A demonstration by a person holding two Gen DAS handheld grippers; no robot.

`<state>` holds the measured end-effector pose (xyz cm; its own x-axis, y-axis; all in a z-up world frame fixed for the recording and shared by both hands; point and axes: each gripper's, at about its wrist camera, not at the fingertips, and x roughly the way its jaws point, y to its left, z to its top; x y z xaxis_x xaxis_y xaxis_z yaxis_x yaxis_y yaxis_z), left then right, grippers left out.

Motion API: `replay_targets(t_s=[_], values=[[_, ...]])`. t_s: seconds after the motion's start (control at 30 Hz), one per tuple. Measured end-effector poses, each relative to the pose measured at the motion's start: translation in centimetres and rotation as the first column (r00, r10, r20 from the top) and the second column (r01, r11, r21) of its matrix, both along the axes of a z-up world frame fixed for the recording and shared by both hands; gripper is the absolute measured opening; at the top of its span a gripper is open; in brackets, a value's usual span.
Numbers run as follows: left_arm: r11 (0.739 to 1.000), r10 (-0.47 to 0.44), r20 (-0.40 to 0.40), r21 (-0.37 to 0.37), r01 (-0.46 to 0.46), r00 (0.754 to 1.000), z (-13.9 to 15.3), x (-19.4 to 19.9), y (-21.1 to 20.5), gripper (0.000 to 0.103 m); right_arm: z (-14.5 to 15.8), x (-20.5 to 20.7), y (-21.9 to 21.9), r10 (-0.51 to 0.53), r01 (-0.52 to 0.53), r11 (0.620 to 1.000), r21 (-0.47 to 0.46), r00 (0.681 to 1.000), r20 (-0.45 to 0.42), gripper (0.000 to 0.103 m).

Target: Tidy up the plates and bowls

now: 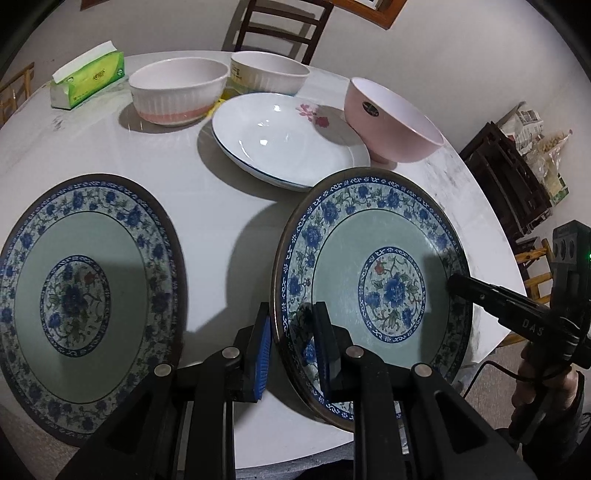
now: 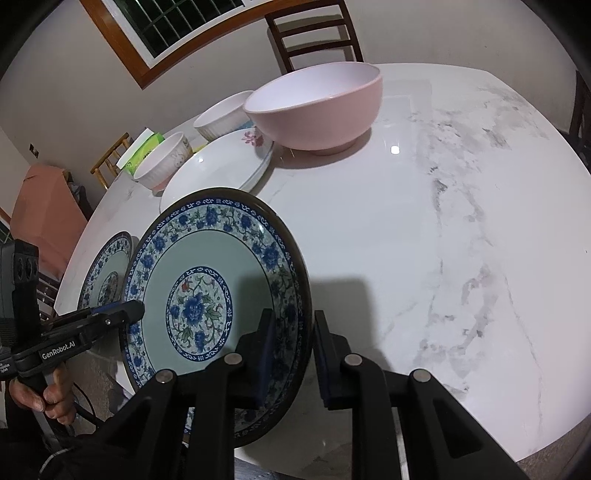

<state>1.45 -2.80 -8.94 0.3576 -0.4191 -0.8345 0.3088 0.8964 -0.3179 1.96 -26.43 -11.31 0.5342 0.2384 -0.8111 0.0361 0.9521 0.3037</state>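
Observation:
A blue-flowered plate is lifted off the table and tilted. My left gripper straddles its left rim, with a gap beside each pad. My right gripper straddles its right rim, jaws also apart around it. A second matching plate lies flat on the table at the left. Behind are a white plate with pink flowers, a pink bowl and two white ribbed bowls.
The round white marble table carries everything. A green tissue pack lies at the back left. A dark wooden chair stands behind the table. Dark stacked furniture and bags stand right of the table.

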Motion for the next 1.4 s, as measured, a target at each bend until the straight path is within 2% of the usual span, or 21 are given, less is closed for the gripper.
replay_targets(t_s=[0.4,0.7,1.03,1.4], values=[[0.997,0.08,0.035,-0.004,-0.08,0.996,1.4,0.1,3.5,0.018,1.3,1.5,3.3,0.049,-0.049,0.999,0.007,0.998,0.029,0.02],[0.983,0.184,0.07,0.003,-0.184,0.981,2.7,0.4,8.4,0.018,1.9,3.4,8.1,0.129,-0.13,0.991,0.028,0.991,0.037,0.02],[0.952,0.301,0.087,0.024,-0.304,0.95,3.1,0.5,14.6,0.018,1.9,5.8,14.2,0.224,-0.225,0.973,0.042,0.974,0.031,0.02],[0.916,0.393,0.081,0.058,-0.398,0.916,2.6,0.5,19.7,0.019,1.2,7.9,20.2,0.306,-0.305,0.951,0.045,0.952,-0.011,0.02]])
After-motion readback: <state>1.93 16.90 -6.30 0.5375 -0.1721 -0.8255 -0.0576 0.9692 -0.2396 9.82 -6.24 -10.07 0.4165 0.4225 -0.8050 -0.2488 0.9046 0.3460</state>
